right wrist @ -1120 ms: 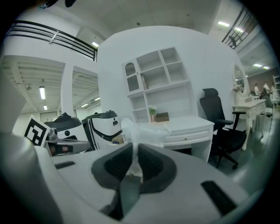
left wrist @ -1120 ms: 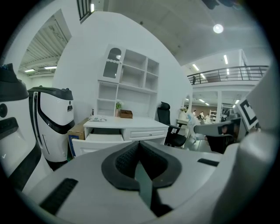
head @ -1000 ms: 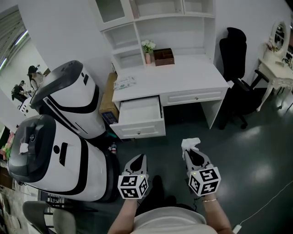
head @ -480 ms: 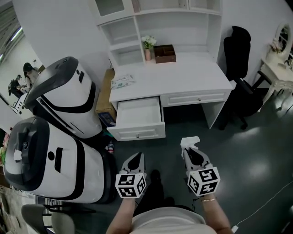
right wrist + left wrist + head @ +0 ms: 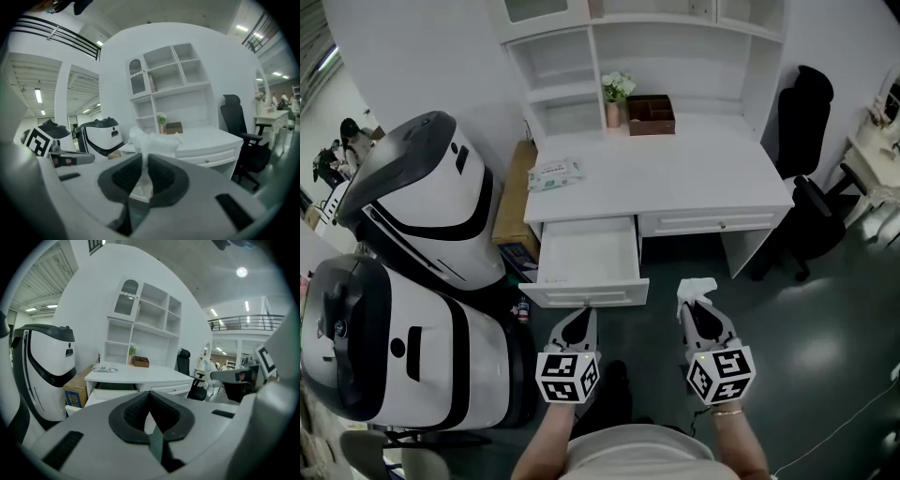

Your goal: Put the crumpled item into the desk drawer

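Observation:
A crumpled white item (image 5: 694, 291) (image 5: 152, 139) sticks out of my right gripper (image 5: 696, 309), which is shut on it; the jaws pinch its lower part. The white desk (image 5: 675, 169) stands ahead with its left drawer (image 5: 586, 258) pulled open and looking empty. My left gripper (image 5: 578, 321) hovers just in front of the drawer's front panel, jaws shut with nothing between them. In the left gripper view the desk (image 5: 140, 376) and the drawer (image 5: 101, 394) lie straight ahead, and the right gripper (image 5: 234, 376) shows at the right.
Two large white-and-black machines (image 5: 422, 216) stand left of the desk, beside a cardboard box (image 5: 514, 202). On the desk are a flat packet (image 5: 555, 173), a flower vase (image 5: 614, 98) and a brown box (image 5: 652, 114). A black office chair (image 5: 811, 178) stands to the right.
The view has closed in on the desk: the open drawer now lies just ahead of both grippers. The right gripper still holds the crumpled item.

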### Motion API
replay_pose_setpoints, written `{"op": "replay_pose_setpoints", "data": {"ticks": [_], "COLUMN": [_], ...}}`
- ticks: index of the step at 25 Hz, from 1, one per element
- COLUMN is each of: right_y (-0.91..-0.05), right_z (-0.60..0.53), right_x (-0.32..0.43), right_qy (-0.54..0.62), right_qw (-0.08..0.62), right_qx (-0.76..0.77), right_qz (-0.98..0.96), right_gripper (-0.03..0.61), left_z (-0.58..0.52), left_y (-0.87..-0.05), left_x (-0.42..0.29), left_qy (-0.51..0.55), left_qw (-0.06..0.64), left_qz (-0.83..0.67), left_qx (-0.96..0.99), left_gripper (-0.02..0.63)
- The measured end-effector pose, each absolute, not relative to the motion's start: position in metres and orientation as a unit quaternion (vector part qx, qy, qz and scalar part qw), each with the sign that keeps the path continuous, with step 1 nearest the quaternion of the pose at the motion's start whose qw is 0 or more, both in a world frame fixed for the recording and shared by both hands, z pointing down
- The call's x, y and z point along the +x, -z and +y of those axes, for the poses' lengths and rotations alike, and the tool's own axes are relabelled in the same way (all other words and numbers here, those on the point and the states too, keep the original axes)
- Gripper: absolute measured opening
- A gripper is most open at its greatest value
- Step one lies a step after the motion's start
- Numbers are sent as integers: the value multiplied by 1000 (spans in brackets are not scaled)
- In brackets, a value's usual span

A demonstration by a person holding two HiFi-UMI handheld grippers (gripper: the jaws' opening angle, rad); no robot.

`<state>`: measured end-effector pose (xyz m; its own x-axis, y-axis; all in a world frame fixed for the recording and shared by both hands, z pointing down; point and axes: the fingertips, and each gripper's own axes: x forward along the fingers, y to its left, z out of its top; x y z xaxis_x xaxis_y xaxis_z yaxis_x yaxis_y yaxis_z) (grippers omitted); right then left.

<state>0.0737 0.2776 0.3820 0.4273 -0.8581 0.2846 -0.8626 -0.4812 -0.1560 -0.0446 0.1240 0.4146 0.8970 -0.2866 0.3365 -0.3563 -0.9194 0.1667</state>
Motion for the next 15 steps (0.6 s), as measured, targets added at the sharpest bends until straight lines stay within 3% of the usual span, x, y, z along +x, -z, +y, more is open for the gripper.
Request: {"op": "replay_pose_setpoints", "data": {"ticks": [15], "right_y": [-361], "right_z": [180], "right_x": [130], "right_qy": [-160], "right_qw": [-3], "right_qx": [859], "right_qz": [-486], "right_gripper": [41], "left_z": [14], "left_y": [-402], "left_x": [23], "left_qy": [-142], "left_qw": [116], "left_qz": [-139], "left_qx": [973], "left_gripper": [-9]}}
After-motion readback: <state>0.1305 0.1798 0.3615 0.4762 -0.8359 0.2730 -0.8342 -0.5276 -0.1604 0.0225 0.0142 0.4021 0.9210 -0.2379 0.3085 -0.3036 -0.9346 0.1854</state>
